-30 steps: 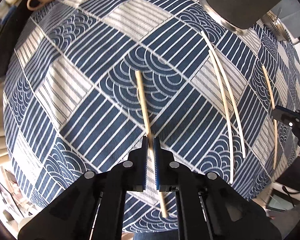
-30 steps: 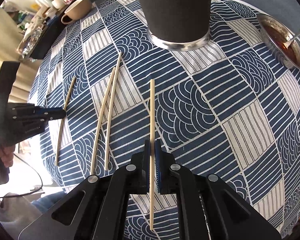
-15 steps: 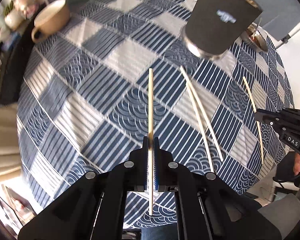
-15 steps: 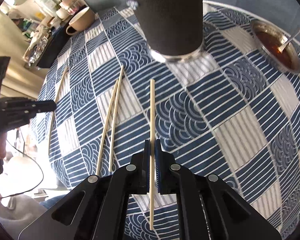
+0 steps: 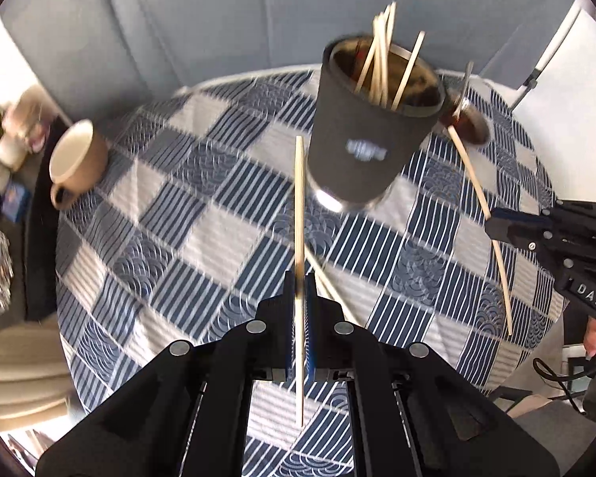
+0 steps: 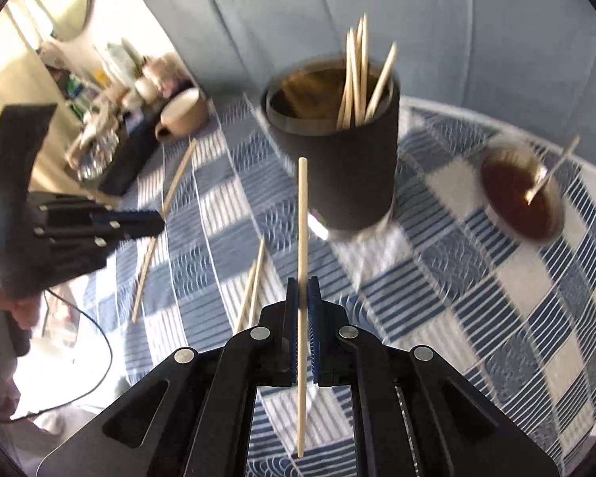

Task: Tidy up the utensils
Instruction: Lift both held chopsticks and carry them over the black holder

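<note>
Both grippers have lifted off the counter (image 5: 226,238), left fingers (image 5: 288,298) and right fingers (image 6: 292,302) each clenched on a chopstick (image 5: 298,206) pointing toward the black holder cup (image 6: 337,151) just ahead, two loose chopsticks (image 6: 252,290) left below.

A home dining corner.
Patterned cloth on the table (image 5: 226,238), a mug (image 5: 77,161), sauce bowl (image 6: 516,198), cluttered shelf far left.
</note>
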Motion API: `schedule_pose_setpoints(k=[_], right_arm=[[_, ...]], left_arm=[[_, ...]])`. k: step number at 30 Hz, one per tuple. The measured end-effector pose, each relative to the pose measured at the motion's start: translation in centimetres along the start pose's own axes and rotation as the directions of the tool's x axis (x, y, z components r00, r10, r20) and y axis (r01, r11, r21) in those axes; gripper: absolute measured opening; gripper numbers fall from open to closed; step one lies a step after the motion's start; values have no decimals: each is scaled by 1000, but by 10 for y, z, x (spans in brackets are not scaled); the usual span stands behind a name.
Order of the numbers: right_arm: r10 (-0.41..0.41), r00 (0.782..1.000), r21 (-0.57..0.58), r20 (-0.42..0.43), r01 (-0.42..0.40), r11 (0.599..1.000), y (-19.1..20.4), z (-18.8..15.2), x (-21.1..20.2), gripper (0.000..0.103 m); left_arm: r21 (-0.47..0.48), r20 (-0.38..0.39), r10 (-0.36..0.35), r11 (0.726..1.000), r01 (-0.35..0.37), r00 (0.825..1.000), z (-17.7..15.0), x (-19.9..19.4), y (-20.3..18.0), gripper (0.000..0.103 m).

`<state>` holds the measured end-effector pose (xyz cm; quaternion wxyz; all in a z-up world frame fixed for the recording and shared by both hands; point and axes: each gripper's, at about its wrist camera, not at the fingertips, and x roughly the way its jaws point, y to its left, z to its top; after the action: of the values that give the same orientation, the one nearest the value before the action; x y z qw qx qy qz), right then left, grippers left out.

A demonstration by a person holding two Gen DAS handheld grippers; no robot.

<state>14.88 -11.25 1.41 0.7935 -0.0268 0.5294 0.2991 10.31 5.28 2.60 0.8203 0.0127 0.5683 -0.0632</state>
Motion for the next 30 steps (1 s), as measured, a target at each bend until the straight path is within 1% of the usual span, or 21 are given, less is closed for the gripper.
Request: schedule_pose_setpoints(k=[5, 7, 13, 16, 20, 21, 25, 27, 29, 30], right_arm=[[-1, 996, 0, 84, 1, 1000, -4, 34, -26, 5], [3, 994, 1, 111, -3, 1000, -5, 44, -34, 5], [26, 980, 17, 197, -30, 999, -11, 79, -54, 5], [32, 977, 17, 210, -37, 999, -16, 91, -55, 5], [52, 972, 36, 228, -62, 997, -23, 105, -55, 5], [52, 971, 42, 232, -64, 997, -24, 107, -54, 5], [65, 966, 54, 248, -81, 995, -31, 121, -50, 5], [70, 964, 63, 256, -89, 994, -34, 129, -47, 5], [61, 964, 74, 259, -83, 994, -37, 134, -44, 5], [43, 965, 85, 258, -67, 994, -38, 138, -42, 5]], left_arm=[[28, 57, 4, 1000, -6, 998, 27, -18, -7, 5], [43, 77, 16, 999, -19, 997, 38, -24, -8, 5], [39, 153, -6, 999, -1, 988, 73, -44, -9, 5], [35, 182, -32, 999, 26, 983, 89, -50, -9, 5], [57, 222, -43, 998, 31, 974, 109, -52, -12, 5], [63, 228, -55, 997, 42, 972, 115, -52, -13, 5], [67, 226, -74, 996, 60, 971, 132, -45, -15, 5], [61, 224, -100, 994, 88, 970, 141, -39, -15, 5], [59, 233, -117, 993, 106, 965, 147, -37, -15, 5], [55, 247, -123, 992, 113, 961, 151, -35, -15, 5]])
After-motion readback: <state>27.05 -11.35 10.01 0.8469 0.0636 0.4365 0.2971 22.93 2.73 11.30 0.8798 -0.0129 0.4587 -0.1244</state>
